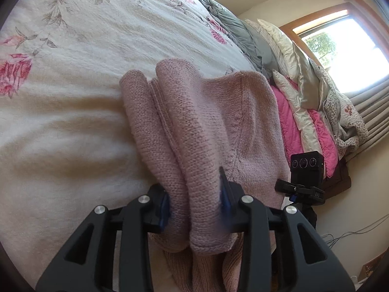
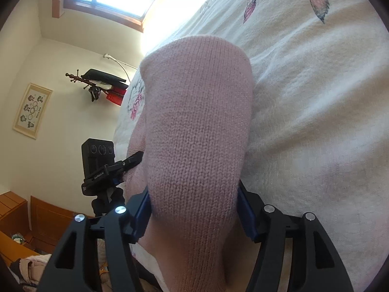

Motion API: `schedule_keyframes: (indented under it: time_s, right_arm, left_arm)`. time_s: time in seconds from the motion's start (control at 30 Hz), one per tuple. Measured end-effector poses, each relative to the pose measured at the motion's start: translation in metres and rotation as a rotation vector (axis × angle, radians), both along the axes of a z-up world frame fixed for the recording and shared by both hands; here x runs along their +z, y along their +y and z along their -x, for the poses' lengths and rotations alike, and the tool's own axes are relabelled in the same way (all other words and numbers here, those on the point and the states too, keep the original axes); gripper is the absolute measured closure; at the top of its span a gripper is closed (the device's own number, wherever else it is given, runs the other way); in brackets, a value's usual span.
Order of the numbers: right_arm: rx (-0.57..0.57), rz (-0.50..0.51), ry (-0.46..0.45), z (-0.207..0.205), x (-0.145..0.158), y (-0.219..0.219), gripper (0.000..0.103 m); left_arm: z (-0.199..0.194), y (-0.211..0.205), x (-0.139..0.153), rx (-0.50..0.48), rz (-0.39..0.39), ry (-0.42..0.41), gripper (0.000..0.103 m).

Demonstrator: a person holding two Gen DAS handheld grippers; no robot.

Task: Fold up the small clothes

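Note:
A pale pink knitted garment (image 1: 194,126) lies bunched in thick folds on the white floral bedspread (image 1: 73,85). My left gripper (image 1: 194,204) is shut on a fold of it, the knit filling the gap between the blue pads (image 1: 165,206). In the right wrist view the same pink knit (image 2: 197,133) bulges up between the fingers, and my right gripper (image 2: 194,206) is shut on it, blue pads (image 2: 245,216) pressed against both sides. The fingertips of both grippers are hidden by the fabric.
A black camera on a small tripod (image 1: 306,170) stands just beyond the garment, seen also as the tripod camera (image 2: 99,160). Stacked pillows and pink quilts (image 1: 304,102) line the bed under a window (image 1: 340,46). A coat rack (image 2: 97,82) and wooden furniture (image 2: 36,216) stand by the wall.

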State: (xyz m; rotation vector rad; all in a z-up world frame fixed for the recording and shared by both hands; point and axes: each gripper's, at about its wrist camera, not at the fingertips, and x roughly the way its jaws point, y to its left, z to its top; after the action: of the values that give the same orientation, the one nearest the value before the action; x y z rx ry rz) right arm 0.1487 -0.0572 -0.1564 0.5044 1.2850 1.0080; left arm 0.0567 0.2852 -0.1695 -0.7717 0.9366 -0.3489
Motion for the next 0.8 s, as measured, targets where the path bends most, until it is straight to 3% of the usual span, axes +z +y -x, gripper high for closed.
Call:
schedule_keyframes:
  time_s: [0.1,0.2,0.33,0.47,0.63,0.8]
  right_arm:
    - [-0.020,-0.027,0.007,0.001,-0.005,0.004,0.037]
    - [-0.035,-0.027,-0.013,0.004,-0.007,0.005,0.033]
    - [-0.048,0.011,-0.042,0.008,0.001,0.012,0.027]
    - [-0.084,0.141,-0.135,0.022,0.026,0.019,0.022]
    - [-0.141,0.390,-0.282,0.048,0.063,0.023,0.011]
    - [-0.207,0.557,-0.384,0.082,0.088,0.018,0.004]
  left_arm:
    - [0.002,0.003,-0.008,0.014,-0.027,-0.006,0.053]
    - [0.004,0.005,-0.013,0.027,-0.031,-0.015,0.050]
    - [0.008,0.003,-0.004,0.059,-0.093,0.008,0.040]
    - [0.020,0.002,0.018,0.101,-0.196,0.033,0.032]
    - [0.044,-0.007,0.048,0.132,-0.356,0.061,0.023]
    - [0.077,-0.019,0.074,0.213,-0.505,0.100,0.020]
